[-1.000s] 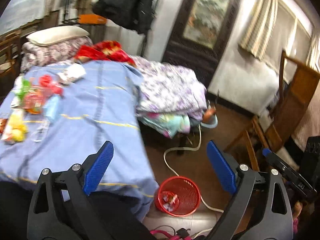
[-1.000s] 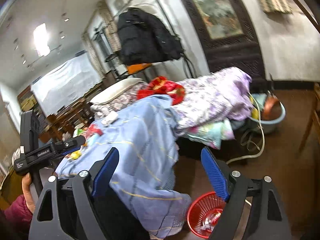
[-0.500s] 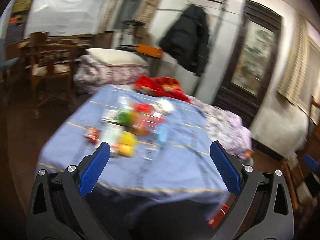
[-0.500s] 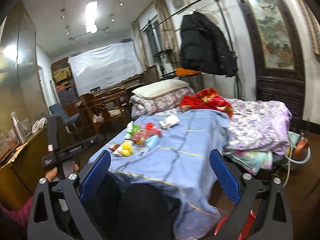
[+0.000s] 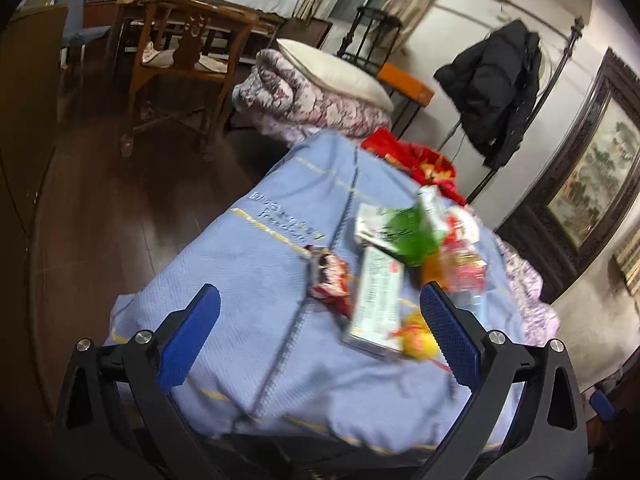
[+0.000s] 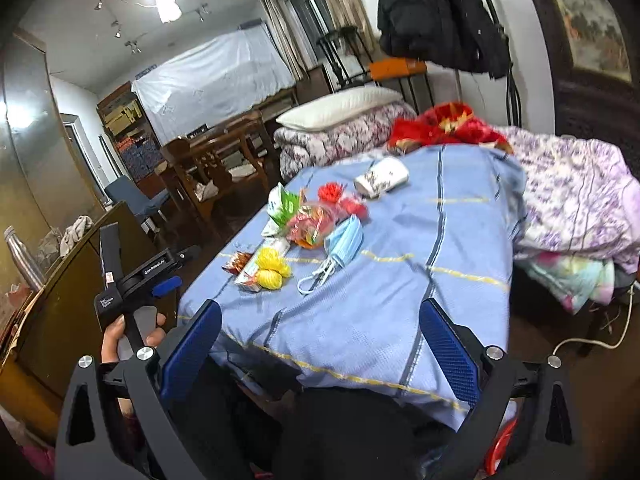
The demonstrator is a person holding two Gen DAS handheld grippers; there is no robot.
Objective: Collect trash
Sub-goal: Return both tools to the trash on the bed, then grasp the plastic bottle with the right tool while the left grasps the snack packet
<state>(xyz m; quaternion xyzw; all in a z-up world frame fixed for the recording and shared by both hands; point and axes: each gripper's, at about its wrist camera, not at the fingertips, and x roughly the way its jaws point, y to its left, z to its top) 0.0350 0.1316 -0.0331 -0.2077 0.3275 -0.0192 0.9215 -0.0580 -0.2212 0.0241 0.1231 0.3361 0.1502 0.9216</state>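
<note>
Several pieces of trash lie in a cluster on a blue blanket (image 6: 392,264) over a table. There is a white carton (image 5: 376,304), a crumpled red wrapper (image 5: 330,276), a green packet (image 5: 408,232), yellow balls (image 6: 270,270), a blue face mask (image 6: 344,240) and a white paper cup (image 6: 382,178). My left gripper (image 5: 320,336) is open and empty, just short of the red wrapper and carton. My right gripper (image 6: 320,344) is open and empty, over the blanket's near edge. The left gripper (image 6: 132,276) also shows in the right wrist view, at the table's left side. A red basket (image 6: 498,446) peeks out bottom right.
A wooden chair (image 5: 176,60) and dark floor (image 5: 120,208) lie left of the table. Folded quilts with a pillow (image 6: 340,120), a red cloth (image 6: 448,124) and a purple quilt (image 6: 572,192) lie behind and right. A black coat (image 6: 436,12) hangs above. A white cable (image 6: 592,344) runs on the floor.
Both views have swung up and left, from the red basket on the floor to the trash on the blanket. The left gripper has closed in on the trash pile. Both grippers stay open.
</note>
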